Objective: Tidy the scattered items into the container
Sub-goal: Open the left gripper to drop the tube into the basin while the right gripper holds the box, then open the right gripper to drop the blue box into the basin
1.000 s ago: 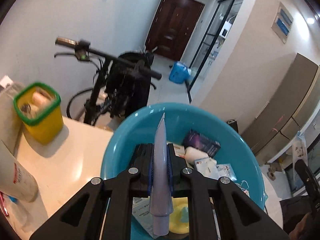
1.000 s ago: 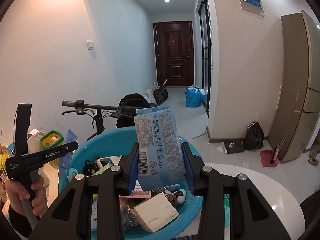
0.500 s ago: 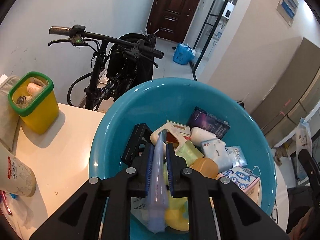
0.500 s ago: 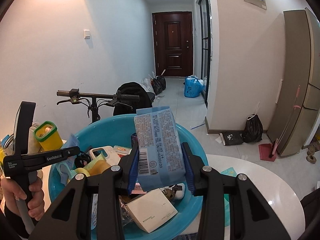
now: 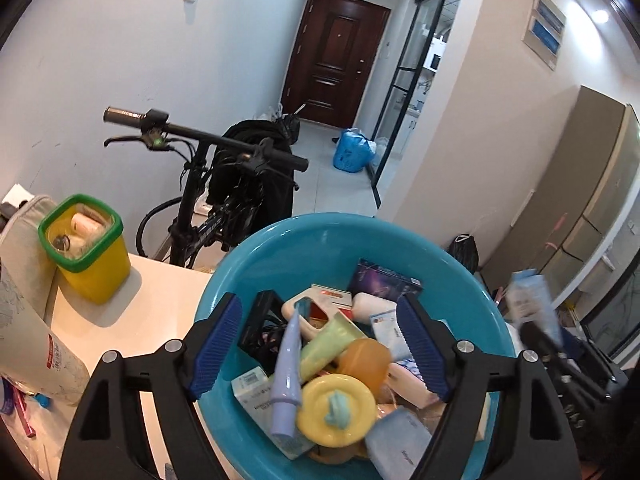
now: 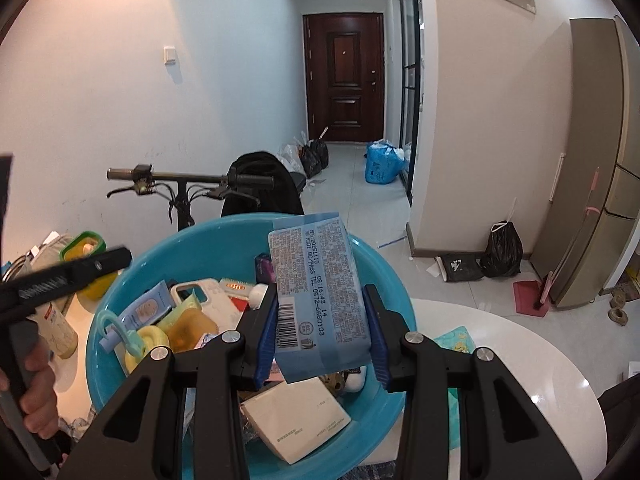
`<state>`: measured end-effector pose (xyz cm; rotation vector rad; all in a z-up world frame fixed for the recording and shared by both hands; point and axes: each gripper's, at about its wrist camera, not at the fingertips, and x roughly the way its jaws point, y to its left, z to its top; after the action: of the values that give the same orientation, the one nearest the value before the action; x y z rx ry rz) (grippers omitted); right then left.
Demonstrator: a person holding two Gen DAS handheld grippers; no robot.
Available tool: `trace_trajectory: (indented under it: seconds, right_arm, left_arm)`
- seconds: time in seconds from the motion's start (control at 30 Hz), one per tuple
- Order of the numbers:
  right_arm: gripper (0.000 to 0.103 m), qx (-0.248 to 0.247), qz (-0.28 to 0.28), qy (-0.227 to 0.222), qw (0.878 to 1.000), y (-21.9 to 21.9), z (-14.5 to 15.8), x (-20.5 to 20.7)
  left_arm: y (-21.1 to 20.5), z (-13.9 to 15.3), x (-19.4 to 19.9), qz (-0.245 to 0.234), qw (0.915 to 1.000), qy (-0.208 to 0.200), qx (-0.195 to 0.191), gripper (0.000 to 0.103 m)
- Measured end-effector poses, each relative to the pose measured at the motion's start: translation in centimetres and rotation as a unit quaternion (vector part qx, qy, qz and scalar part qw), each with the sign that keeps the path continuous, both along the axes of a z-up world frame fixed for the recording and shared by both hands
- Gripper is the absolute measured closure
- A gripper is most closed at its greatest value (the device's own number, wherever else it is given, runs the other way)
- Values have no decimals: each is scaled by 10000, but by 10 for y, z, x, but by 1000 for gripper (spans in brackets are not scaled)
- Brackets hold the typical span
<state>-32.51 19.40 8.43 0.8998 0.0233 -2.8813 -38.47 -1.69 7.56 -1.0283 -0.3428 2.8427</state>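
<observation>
Jaws of the right gripper (image 6: 322, 332) are clamped on a pale blue tissue pack (image 6: 318, 284), pads pressing its two long sides so its long axis runs forward and up along the fingers, the printed end standing above the far rim of the teal basin (image 6: 384, 276). The pack hangs directly over the basin's pile, so the drop looks short and straight down; it probably needs only the grip let go, perhaps after a little more lowering. Over the basin's left half, the left gripper (image 5: 320, 344) has its jaws wide apart, having just been opening, and nothing is pressed between them: the lilac tube (image 5: 287, 372) lies loose on the heap below, its narrow tip pointing away, beside a yellow disc toy (image 5: 336, 408). The left gripper is nearer the basin's middle and could crowd the landing spot, which a white box (image 6: 296, 420) and small packets already fill. Outside the basin, on the surface (image 5: 132, 320), stands a yellow tub with a green rim (image 5: 86, 248).
</observation>
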Motion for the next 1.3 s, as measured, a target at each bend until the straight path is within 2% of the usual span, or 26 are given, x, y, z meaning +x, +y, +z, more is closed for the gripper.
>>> trace_trajectory:
  seconds: [0.17, 0.33, 0.5, 0.7, 0.83, 0.9, 0.93, 0.97, 1.03, 1.17, 1.3]
  right_arm:
    - [65, -82, 175, -179, 9997, -8, -9, -3]
    - [65, -29, 150, -317, 9994, -12, -20, -8]
    - [65, -18, 185, -501, 9986, -12, -28, -12]
    - [64, 17, 450, -616, 9971, -25, -32, -8]
    - [63, 26, 384, -614, 9974, -27, -36, -9]
    - [59, -28, 347, -624, 9974, -25, -37, -10]
    - [52, -48, 334, -625, 9975, -24, -37, -11]
    - [41, -70, 312, -602, 9977, -23, -36, -11]
    - [29, -132, 219, -492, 9985, -21, -33, -9]
    - [21, -215, 117, -301, 9992, -16, -21, -4]
    - [20, -71, -52, 19, 10000, -14, -5, 5]
  left_arm:
    - [23, 6, 8, -212, 9990, 120, -375, 21]
    - [44, 0, 12, -348, 9969, 115, -701, 21]
    - [49, -7, 8, -503, 9971, -57, -570, 21]
    - [50, -12, 6, -452, 9971, -152, -585, 21]
    - [47, -11, 7, -451, 9973, -131, -562, 21]
    - [47, -10, 7, -436, 9973, -120, -572, 21]
    - [46, -10, 6, -421, 9974, -123, -572, 21]
    - [44, -10, 6, -400, 9976, -125, -558, 21]
    - [42, -9, 6, -374, 9980, -127, -493, 21]
    - [38, -2, 10, -329, 9985, -40, -443, 21]
    - [36, 9, 18, -262, 9981, 166, -533, 21]
